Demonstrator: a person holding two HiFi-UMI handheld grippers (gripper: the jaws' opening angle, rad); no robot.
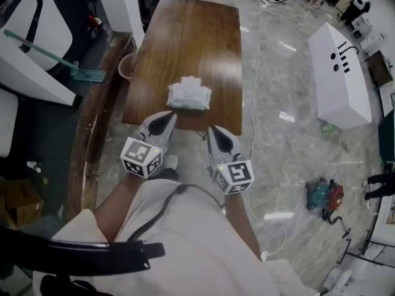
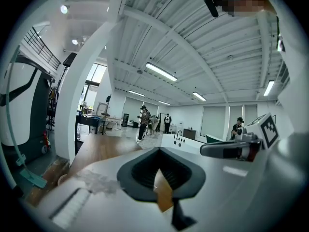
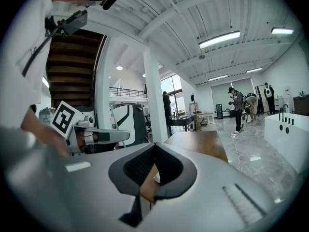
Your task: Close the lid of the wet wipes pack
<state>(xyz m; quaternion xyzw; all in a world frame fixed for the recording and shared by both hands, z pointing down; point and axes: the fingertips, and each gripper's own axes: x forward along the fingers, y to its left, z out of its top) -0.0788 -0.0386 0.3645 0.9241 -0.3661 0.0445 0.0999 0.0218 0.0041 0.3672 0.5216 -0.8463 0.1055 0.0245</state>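
The wet wipes pack (image 1: 189, 95) lies on the wooden bench (image 1: 185, 42), close to its near edge and about midway along it. Both tongs hang side by side just short of that edge, over the floor, tips towards the pack and clear of it. The left tongs (image 1: 165, 121) are closed with nothing between them. The right tongs (image 1: 217, 134) are closed and empty too. From here I cannot make out how the pack's lid sits. A long white box (image 1: 339, 73) stands on the floor off the bench's right side.
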